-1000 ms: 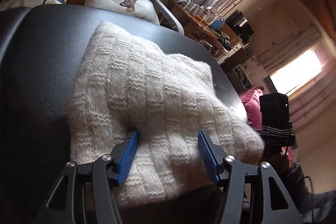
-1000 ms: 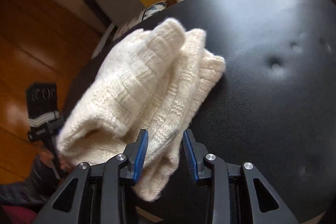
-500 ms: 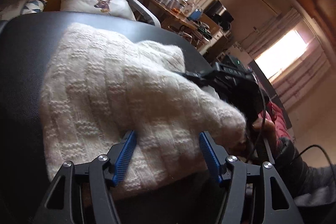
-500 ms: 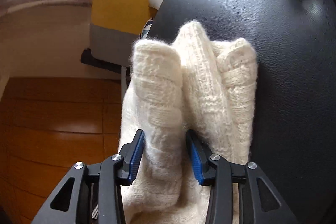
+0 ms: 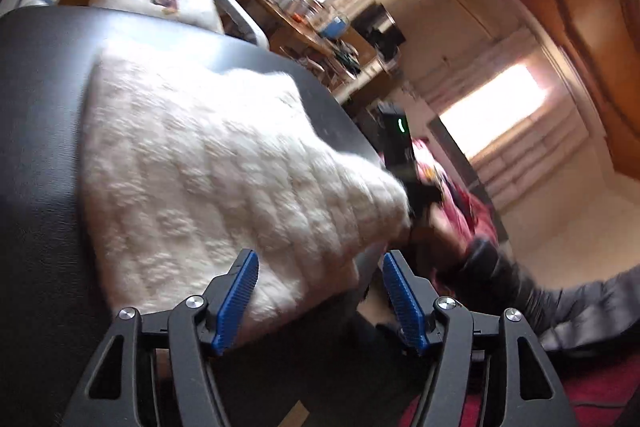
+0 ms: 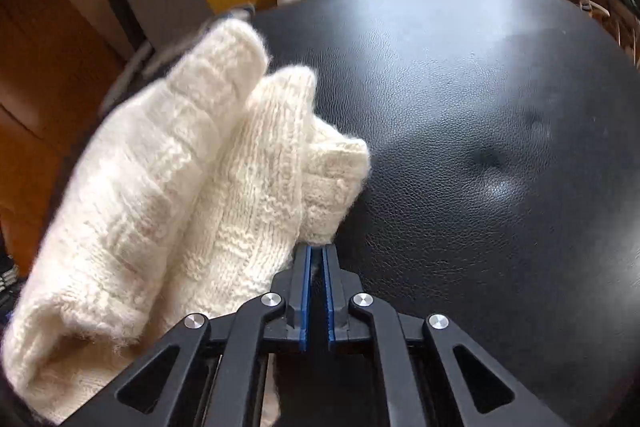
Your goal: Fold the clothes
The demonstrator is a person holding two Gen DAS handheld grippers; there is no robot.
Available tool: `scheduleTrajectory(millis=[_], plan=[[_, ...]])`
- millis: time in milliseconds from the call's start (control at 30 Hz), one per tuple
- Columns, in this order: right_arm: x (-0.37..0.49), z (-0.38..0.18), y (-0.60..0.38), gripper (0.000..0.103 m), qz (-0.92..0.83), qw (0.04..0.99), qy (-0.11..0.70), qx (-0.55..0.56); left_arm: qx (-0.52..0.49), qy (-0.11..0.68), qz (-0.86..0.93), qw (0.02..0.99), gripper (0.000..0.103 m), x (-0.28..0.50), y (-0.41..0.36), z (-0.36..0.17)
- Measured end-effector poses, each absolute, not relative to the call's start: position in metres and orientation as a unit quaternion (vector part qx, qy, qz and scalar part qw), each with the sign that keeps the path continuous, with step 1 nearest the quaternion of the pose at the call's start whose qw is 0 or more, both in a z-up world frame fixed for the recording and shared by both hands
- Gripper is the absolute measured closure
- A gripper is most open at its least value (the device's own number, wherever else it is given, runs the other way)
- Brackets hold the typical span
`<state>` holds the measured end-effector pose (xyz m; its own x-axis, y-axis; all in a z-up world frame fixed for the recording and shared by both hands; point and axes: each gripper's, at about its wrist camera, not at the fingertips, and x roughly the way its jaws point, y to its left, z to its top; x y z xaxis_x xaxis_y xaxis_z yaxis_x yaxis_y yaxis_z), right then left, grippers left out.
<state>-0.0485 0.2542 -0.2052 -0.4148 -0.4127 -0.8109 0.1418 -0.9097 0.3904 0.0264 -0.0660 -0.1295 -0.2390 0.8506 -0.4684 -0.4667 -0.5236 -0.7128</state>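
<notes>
We see the white knit sweater (image 6: 192, 195) lying in a thick folded bundle on the black leather seat (image 6: 480, 107), ahead and to the left of our right gripper (image 6: 316, 291), whose fingers are pinched almost together at its near edge (whether on wool, we cannot tell). Our left gripper (image 5: 318, 299) stands wide, the sweater's near edge just ahead-left. No writing is readable.

Light: your left view faces blown-out windows (image 5: 492, 107), daylight | Blur: left view smeared, sweater (image 5: 224, 179) soft | Right view: sharp, sheen on black surface (image 6: 500, 131) | Edges: fisheye curve, dark corners
</notes>
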Motion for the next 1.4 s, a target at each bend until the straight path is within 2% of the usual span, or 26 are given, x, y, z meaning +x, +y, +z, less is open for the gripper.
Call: scheduleTrajectory(millis=[67, 100, 200, 233, 300, 467, 567, 667, 767, 800, 867, 900, 967, 1067, 1133, 1267, 1333, 1400], plan=[[-0.045, -0.212, 0.277, 0.092, -0.831, 0.165, -0.196, 0.494, -0.424, -0.256, 0.758, 0.425, 0.037, 0.018, -0.084, -0.124], [-0.040, -0.206, 0.287, 0.080, -0.831, 0.174, -0.229, 0.476, -0.417, -0.274, 0.758, 0.421, 0.035, 0.012, -0.093, -0.121], [-0.024, -0.188, 0.304, 0.073, -0.809, 0.234, -0.309, 0.441, -0.406, -0.266, 0.782, 0.391, 0.034, -0.002, -0.098, -0.111], [-0.019, -0.185, 0.295, 0.065, -0.812, 0.245, -0.285, 0.446, -0.404, -0.261, 0.787, 0.385, 0.034, -0.008, -0.097, -0.109], [-0.010, -0.180, 0.277, 0.060, -0.817, 0.267, -0.237, 0.453, -0.403, -0.249, 0.796, 0.377, 0.034, -0.022, -0.089, -0.106], [0.014, -0.167, 0.232, 0.060, -0.818, 0.318, -0.114, 0.466, -0.412, -0.190, 0.816, 0.359, 0.034, -0.056, -0.054, -0.101], [0.027, -0.158, 0.200, 0.062, -0.826, 0.353, -0.031, 0.439, -0.423, -0.123, 0.822, 0.361, 0.034, -0.067, -0.023, -0.103], [0.030, -0.156, 0.180, 0.065, -0.797, 0.426, -0.026, 0.429, -0.431, -0.082, 0.816, 0.376, 0.034, -0.066, 0.006, -0.112], [0.031, -0.185, 0.178, 0.069, -0.743, 0.458, -0.015, 0.488, -0.438, -0.057, 0.806, 0.393, 0.032, -0.063, 0.030, -0.124], [0.032, -0.196, 0.187, 0.078, -0.739, 0.460, -0.018, 0.492, -0.441, -0.048, 0.803, 0.399, 0.029, -0.062, 0.039, -0.127], [0.033, -0.209, 0.212, 0.084, -0.742, 0.458, -0.051, 0.487, -0.444, -0.032, 0.796, 0.410, 0.025, -0.060, 0.055, -0.135], [0.033, -0.213, 0.224, 0.090, -0.745, 0.453, -0.076, 0.483, -0.436, -0.024, 0.799, 0.413, 0.025, -0.055, 0.060, -0.139], [0.034, -0.217, 0.241, 0.090, -0.746, 0.438, -0.128, 0.485, -0.423, -0.025, 0.807, 0.411, 0.025, -0.048, 0.059, -0.138], [0.037, -0.219, 0.261, 0.084, -0.730, 0.425, -0.194, 0.499, -0.413, -0.035, 0.816, 0.403, 0.025, -0.041, 0.047, -0.133], [0.038, -0.216, 0.280, 0.071, -0.727, 0.404, -0.253, 0.495, -0.405, -0.042, 0.822, 0.397, 0.025, -0.037, 0.039, -0.129], [0.032, -0.204, 0.307, 0.067, -0.737, 0.362, -0.349, 0.452, -0.391, -0.056, 0.834, 0.387, 0.025, -0.027, 0.023, -0.123], [0.021, -0.208, 0.308, 0.056, -0.729, 0.341, -0.392, 0.446, -0.383, -0.063, 0.839, 0.381, 0.025, -0.023, 0.015, -0.119], [0.003, -0.220, 0.301, 0.052, -0.712, 0.320, -0.431, 0.453, -0.375, -0.070, 0.844, 0.376, 0.025, -0.018, 0.008, -0.116]])
